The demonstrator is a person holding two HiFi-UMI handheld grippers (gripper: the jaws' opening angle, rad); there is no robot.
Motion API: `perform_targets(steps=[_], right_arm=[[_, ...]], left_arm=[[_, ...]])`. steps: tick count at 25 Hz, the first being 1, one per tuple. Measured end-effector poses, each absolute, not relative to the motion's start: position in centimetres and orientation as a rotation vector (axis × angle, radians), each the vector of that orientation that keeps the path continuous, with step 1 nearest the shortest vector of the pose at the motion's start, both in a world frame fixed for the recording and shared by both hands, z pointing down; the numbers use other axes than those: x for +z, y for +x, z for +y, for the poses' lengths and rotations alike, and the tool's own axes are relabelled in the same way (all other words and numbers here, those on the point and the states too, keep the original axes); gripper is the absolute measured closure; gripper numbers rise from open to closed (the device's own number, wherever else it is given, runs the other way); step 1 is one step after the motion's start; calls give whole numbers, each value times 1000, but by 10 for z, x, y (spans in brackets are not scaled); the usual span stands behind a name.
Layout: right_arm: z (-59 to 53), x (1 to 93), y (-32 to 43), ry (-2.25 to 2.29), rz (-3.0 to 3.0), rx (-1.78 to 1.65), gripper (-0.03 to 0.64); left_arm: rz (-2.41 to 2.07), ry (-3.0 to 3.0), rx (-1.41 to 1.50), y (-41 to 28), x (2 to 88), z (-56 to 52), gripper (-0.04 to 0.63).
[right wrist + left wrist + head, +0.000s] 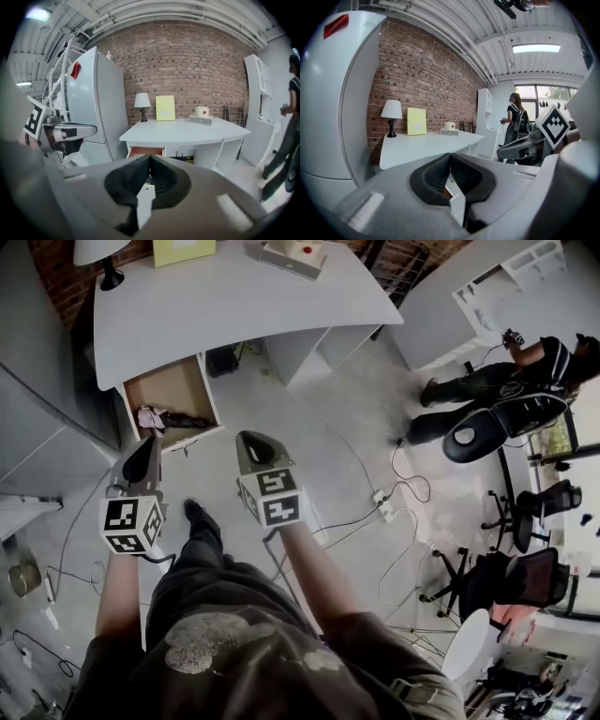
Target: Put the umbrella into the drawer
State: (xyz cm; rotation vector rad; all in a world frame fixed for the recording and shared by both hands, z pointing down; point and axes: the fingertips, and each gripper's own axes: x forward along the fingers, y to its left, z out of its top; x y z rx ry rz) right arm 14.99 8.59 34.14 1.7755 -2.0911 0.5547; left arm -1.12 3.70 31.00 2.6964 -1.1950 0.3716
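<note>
With the umbrella (180, 419) seemingly lying in the open drawer (167, 385) under the counter (234, 306), your left gripper (150, 442) and right gripper (251, 437) hang closed and empty, so only pushing the drawer shut looks left.

Red brick wall (187, 61) behind curved white desk (187, 132) straight ahead of right gripper (150, 161), tall white cabinet (96, 103) to its left, white shelving unit (258, 89) to its right, pale grey floor (323, 442) below.

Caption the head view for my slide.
Shut, empty left claw and right claw facing the open drawer of the white desk, umbrella lying inside.
</note>
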Motion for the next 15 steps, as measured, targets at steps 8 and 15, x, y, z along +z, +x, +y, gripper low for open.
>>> perform_targets(steps=[8, 15], right_arm=[[128, 318, 141, 1815, -2116, 501, 612], [162, 305, 123, 1847, -2135, 491, 612]], left_arm=[[-1177, 2753, 335, -16, 286, 89, 584], [-1192, 2766, 304, -37, 269, 128, 584]])
